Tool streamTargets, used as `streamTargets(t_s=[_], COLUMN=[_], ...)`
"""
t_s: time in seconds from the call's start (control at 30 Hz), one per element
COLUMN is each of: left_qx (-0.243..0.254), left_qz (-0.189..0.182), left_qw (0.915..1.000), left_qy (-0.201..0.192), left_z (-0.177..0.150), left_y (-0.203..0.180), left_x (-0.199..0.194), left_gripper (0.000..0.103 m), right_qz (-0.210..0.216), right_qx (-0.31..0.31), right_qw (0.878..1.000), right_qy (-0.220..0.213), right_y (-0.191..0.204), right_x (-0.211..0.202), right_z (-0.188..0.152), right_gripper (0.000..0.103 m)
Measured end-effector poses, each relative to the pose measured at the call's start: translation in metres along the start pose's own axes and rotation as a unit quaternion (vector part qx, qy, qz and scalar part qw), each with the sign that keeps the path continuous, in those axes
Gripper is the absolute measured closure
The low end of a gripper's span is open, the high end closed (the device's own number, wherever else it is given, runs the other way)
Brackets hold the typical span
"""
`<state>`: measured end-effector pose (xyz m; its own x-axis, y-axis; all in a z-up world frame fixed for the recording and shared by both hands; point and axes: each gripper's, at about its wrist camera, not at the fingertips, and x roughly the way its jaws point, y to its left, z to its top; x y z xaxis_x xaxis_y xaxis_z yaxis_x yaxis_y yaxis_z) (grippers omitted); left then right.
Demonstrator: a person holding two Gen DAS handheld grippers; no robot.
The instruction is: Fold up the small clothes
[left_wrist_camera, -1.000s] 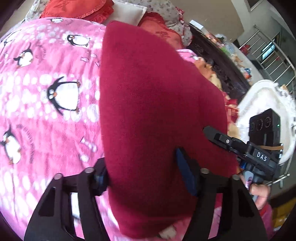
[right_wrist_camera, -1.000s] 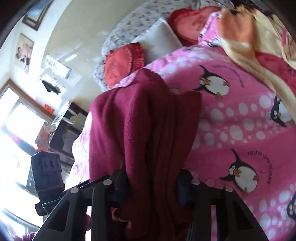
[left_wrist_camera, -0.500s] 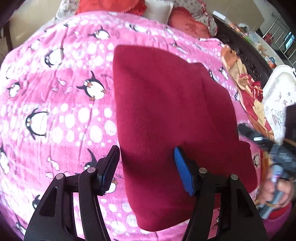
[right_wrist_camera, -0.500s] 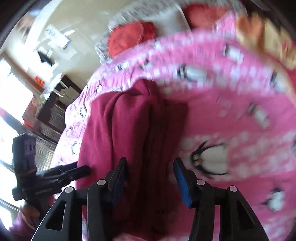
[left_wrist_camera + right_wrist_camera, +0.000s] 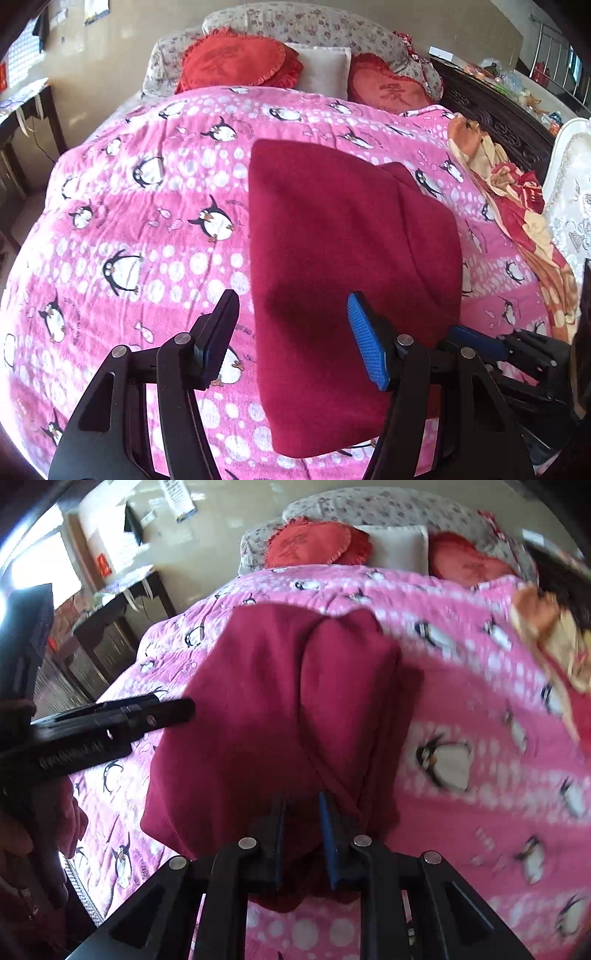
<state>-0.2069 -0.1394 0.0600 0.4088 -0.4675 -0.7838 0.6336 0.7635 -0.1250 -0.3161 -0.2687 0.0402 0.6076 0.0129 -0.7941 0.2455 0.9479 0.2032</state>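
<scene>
Dark-red fleece garment (image 5: pixel 343 236) folded flat on penguin blanket (image 5: pixel 147 221); left fingers (image 5: pixel 221 332) released, right fingers (image 5: pixel 328 834) closing on its edge.

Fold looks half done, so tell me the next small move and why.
Probably lift the near edge with the right tool, whose jaws are closing on the red cloth. The left tool stands open over the cloth, which lies flat on the pink blanket.

My left gripper (image 5: pixel 291 336) has matte black arms, silver rivets and ribbed blue pads (image 5: pixel 367 345). My right gripper (image 5: pixel 303 830) looks identical; white lettering marks the black bar at mid-left.
</scene>
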Motion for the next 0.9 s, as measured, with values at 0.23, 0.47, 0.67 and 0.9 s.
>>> streamTargets(t_s=[0.23, 0.47, 0.67, 0.9], left_qx=[-0.015, 0.001, 0.002, -0.013], left_qz=[0.021, 0.043, 0.053, 0.058], left_qw=[0.9994, 0.9974, 0.9960, 0.9953], left_qy=[-0.024, -0.057, -0.073, -0.076], left_z=[-0.001, -0.004, -0.005, -0.007], left_y=[0.005, 0.002, 0.006, 0.012], left_x=[-0.018, -0.041, -0.058, -0.062], left_gripper=[0.042, 0.042, 0.042, 0.042], right_qz=[0.002, -0.020, -0.042, -0.051], right_qx=[0.017, 0.021, 0.034, 0.033], right_qw=[0.999, 0.996, 0.995, 0.994], right_qy=[-0.031, -0.086, -0.089, -0.087], right_y=[0.010, 0.027, 0.033, 0.035], right_x=[-0.028, -0.057, -0.059, -0.058], right_z=[0.011, 0.028, 0.036, 0.035], right_gripper=[0.079, 0.045, 0.045, 0.044])
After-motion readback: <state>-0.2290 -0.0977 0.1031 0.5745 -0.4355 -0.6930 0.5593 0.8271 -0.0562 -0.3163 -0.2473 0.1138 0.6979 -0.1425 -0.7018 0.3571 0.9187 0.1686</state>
